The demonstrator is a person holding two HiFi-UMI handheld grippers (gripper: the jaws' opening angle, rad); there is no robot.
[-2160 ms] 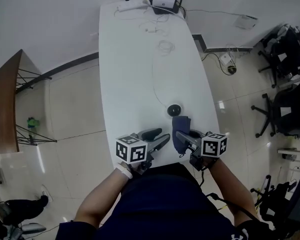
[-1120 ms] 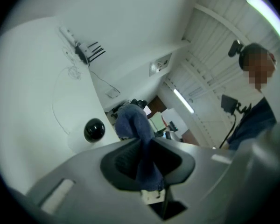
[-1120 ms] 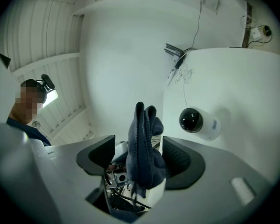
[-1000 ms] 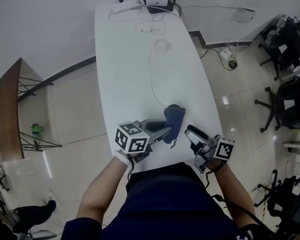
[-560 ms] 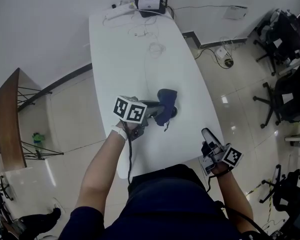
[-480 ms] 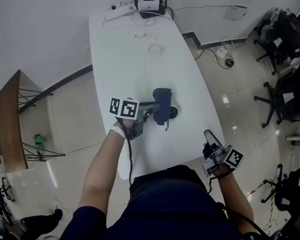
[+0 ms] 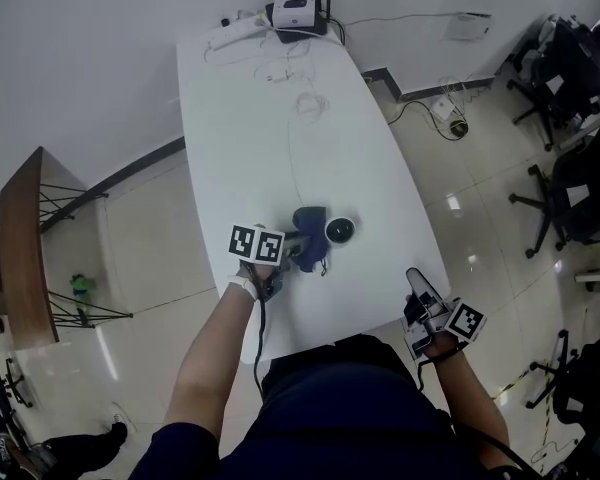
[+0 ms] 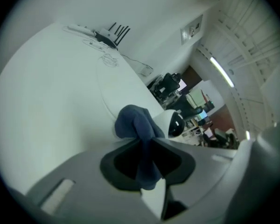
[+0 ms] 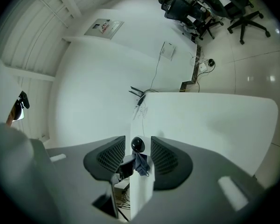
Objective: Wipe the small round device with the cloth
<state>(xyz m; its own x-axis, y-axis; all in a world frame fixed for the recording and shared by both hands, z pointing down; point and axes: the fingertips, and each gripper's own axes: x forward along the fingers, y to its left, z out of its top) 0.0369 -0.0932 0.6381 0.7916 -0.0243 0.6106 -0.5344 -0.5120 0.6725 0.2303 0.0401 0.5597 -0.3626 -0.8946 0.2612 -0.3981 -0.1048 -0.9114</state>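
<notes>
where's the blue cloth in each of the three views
Head view: cloth just below centre, left of the small round device, in the left hand-held gripper.
Left gripper view: cloth dead centre, clamped between the jaws.
Right gripper view: cloth tiny, low centre, far off.
Shared landmark: the small round device, next to the cloth in all three.

The bunched dark-blue cloth (image 8: 135, 122), pinched in the left gripper (image 8: 147, 143), lies against the side of the small round device (image 7: 339, 231), white with a black face, on the table (image 7: 242, 128).
</notes>
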